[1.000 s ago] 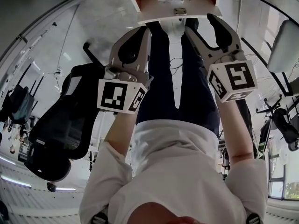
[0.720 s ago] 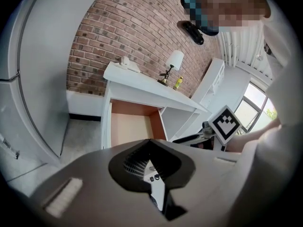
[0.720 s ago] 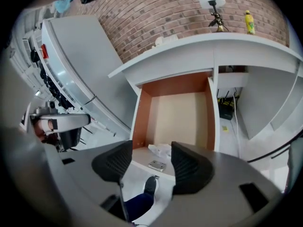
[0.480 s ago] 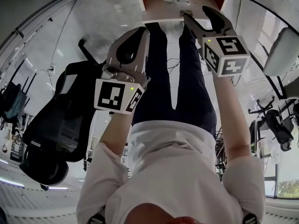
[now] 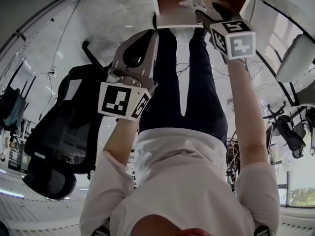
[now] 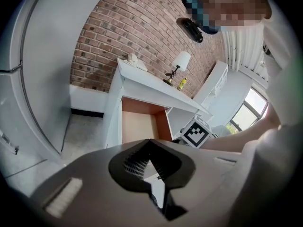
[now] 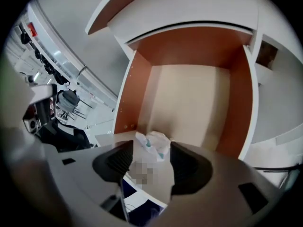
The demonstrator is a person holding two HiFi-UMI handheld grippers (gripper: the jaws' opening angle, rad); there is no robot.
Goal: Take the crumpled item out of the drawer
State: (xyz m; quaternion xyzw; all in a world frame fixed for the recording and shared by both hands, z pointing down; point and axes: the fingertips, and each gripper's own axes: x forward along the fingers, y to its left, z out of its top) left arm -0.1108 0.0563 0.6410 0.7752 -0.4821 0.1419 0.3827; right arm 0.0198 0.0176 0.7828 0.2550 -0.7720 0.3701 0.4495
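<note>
The open drawer (image 5: 170, 11) sits at the top of the head view, with orange-brown sides and a pale floor. A crumpled white item (image 5: 191, 0) with teal bits lies near its front edge. My right gripper (image 5: 209, 11) reaches over the drawer front, open. In the right gripper view the crumpled item (image 7: 154, 144) lies just ahead of the right gripper (image 7: 151, 163), in line with the gap between its fingers, inside the drawer (image 7: 137, 93). My left gripper (image 5: 150, 36) hangs lower, short of the drawer, shut on nothing. Its view shows the left gripper (image 6: 150, 144) with tips meeting.
A black office chair (image 5: 59, 127) stands to the left, another chair (image 5: 295, 58) at the right edge. The person's legs (image 5: 182, 82) are below the drawer. A white desk (image 6: 156, 86) with a lamp (image 6: 181, 60) stands against a brick wall (image 6: 132, 27).
My right gripper has moved forward to the drawer, up to the crumpled item. The left gripper has barely moved.
</note>
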